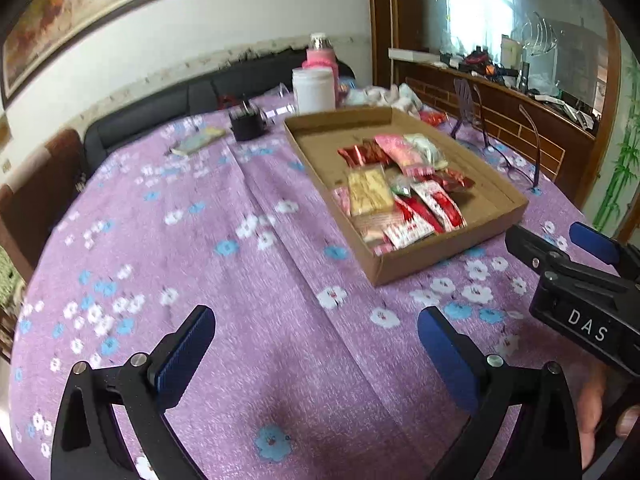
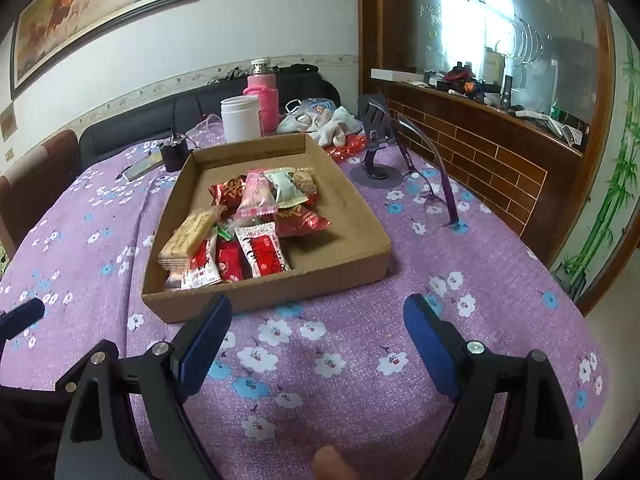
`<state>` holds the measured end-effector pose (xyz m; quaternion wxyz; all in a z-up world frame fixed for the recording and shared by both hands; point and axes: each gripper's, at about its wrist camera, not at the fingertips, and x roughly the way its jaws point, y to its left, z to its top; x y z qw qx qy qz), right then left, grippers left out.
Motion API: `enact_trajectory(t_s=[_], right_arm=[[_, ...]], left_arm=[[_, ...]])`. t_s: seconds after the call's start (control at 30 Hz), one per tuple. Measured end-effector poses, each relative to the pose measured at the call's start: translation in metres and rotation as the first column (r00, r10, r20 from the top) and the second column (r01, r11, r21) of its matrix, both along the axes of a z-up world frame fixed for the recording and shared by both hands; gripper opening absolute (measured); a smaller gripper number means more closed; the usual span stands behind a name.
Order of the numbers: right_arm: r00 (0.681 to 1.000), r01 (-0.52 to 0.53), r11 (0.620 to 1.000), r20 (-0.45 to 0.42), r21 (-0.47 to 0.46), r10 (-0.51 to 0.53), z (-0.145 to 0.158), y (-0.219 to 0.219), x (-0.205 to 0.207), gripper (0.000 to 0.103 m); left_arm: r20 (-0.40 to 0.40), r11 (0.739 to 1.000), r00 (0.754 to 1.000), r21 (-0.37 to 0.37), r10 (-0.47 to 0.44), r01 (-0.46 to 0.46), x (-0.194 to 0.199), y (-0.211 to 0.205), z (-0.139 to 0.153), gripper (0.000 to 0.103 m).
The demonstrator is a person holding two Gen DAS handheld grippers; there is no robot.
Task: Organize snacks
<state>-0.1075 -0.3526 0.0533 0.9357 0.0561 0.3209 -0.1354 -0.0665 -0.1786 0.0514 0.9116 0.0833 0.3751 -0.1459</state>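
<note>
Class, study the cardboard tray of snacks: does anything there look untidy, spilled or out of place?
Nothing has spilled. Inside the cardboard tray the snack packets lie overlapped and askew in a loose heap, leaving its far end bare.

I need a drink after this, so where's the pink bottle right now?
The pink bottle stands at the table's far edge in the right wrist view, just behind the white jar and beyond the cardboard tray, with the dark sofa behind it.
</note>
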Motion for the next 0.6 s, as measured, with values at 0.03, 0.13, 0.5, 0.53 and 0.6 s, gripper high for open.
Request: enact_trajectory(t_s=[0.03,0.13,0.5,0.53,0.6], right_arm=[[1.000,0.006,1.000,-0.001,0.003,-0.006,-0.0007,-0.0007,0.0001,0.087],[1.000,0.011,1.000,-0.004,0.005,-0.011,-0.0017,-0.0013,0.0006,0.087],[1.000,0.000,1.000,-0.005,-0.013,0.000,-0.0030,0.0048,0.0019,0.087],[1.000,0.001,1.000,-0.004,-0.011,-0.001,-0.0027,0.0048,0.0019,0.087],[1.000,0.004,1.000,-0.003,-0.009,-0.004,-0.0026,0.0047,0.0016,0.087]], left_arm=[[-0.008,1.000,1.000,-0.004,0.003,-0.003,0.0012,0.0016,-0.0005,0.102],[-0.005,1.000,1.000,0.007,0.026,-0.026,0.0007,0.0036,-0.0005,0.102],[-0.015,0.999,0.999,0.025,0.029,-0.029,0.0011,0.0042,-0.0015,0.102],[-0.015,0.999,0.999,0.027,0.029,-0.029,0.0014,0.0040,-0.0017,0.102],[-0.012,0.999,0.999,0.032,0.030,-0.029,0.0011,0.0033,-0.0018,0.102]])
